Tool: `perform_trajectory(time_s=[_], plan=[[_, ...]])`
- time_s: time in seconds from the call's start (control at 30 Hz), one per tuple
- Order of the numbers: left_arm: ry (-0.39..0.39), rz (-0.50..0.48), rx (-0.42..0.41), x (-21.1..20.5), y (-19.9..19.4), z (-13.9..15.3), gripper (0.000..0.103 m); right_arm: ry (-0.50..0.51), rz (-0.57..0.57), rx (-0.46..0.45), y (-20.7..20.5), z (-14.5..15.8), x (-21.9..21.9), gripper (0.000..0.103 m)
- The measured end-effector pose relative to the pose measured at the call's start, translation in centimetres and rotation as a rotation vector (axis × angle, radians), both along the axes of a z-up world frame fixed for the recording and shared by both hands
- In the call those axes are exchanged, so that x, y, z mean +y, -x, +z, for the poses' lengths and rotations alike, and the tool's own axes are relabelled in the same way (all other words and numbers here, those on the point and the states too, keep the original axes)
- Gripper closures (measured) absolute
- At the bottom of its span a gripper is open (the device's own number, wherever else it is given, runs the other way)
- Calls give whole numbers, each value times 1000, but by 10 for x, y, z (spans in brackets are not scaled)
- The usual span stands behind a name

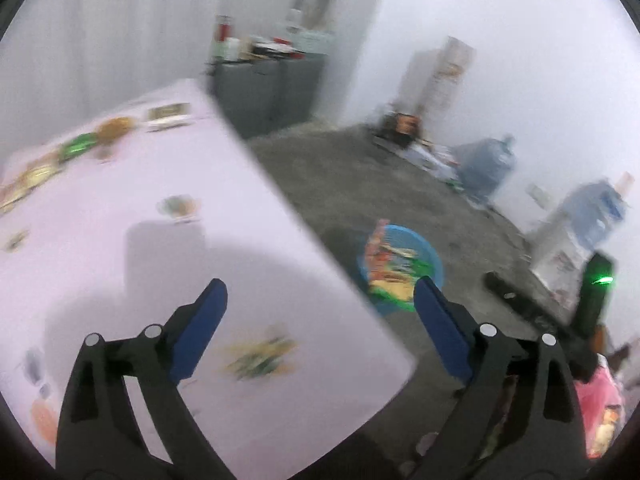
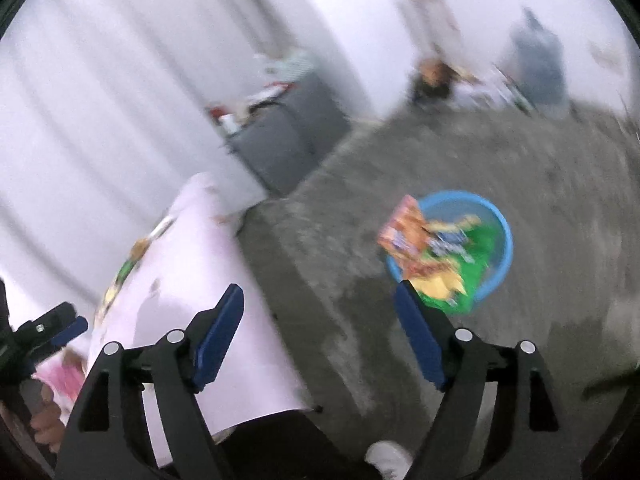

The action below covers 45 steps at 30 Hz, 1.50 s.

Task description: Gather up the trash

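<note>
Grey floor [image 2: 520, 168], white walls [image 1: 500, 60]

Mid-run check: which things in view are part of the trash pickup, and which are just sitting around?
Part of the job:
blue tub on the floor
wrappers in tub
wrapper near table edge
wrappers along far side
left claw, open
right claw, open

Just lying about:
grey cabinet
water jugs
cardboard box

Both views are bright but soft, with a pale, washed-out light on the walls and strong motion blur that smears the wrappers and the far clutter. A broad grey shadow lies on the worktop [image 1: 132, 208] in the left view. The fisheye lens bends straight edges and leaves dark corners around the round picture.
</note>
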<state>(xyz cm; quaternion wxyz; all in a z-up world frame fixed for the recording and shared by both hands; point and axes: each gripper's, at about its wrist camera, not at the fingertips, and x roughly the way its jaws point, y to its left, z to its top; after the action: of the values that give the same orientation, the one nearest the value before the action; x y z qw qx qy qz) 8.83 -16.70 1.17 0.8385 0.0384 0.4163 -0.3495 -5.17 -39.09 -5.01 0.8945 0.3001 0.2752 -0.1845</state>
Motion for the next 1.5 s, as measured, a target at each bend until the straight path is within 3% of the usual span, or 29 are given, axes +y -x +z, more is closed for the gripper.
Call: perform_trajectory(time_s=[0.17,0.27,0.37,0.43,0.57,0.7,0.83,0.93,1.03,1.13,1.23,1.5], plan=[[-28,223,-78,71,14,12,10,219,144,-38,-10,46,83,12],[-62,329,-126,101,22,15,10,341,168,-58,-9,63,127,7],[-136,440,-227,122,39,14,10,439,189,-45,-7,71,160,6],[-159,480,-267,135,52,13,10,469,214,-16,-7,73,176,6],[-168,473,-243,147,70,5,10,533,232,18,3,74,201,6],[-171,425,-194,150,82,-13,10,508,236,36,12,69,217,6],[-181,416,-122,153,94,-30,10,504,244,117,13,56,226,6],[-206,421,-146,153,94,-31,10,523,249,159,14,49,227,6],[-195,488,-184,160,92,-24,10,491,239,178,13,49,220,6],[-169,523,-169,163,92,-23,10,455,215,176,13,50,210,6],[-192,511,-148,158,94,-28,10,426,206,181,13,48,205,6],[-220,526,-135,156,96,-30,10,439,217,210,11,41,203,6]])
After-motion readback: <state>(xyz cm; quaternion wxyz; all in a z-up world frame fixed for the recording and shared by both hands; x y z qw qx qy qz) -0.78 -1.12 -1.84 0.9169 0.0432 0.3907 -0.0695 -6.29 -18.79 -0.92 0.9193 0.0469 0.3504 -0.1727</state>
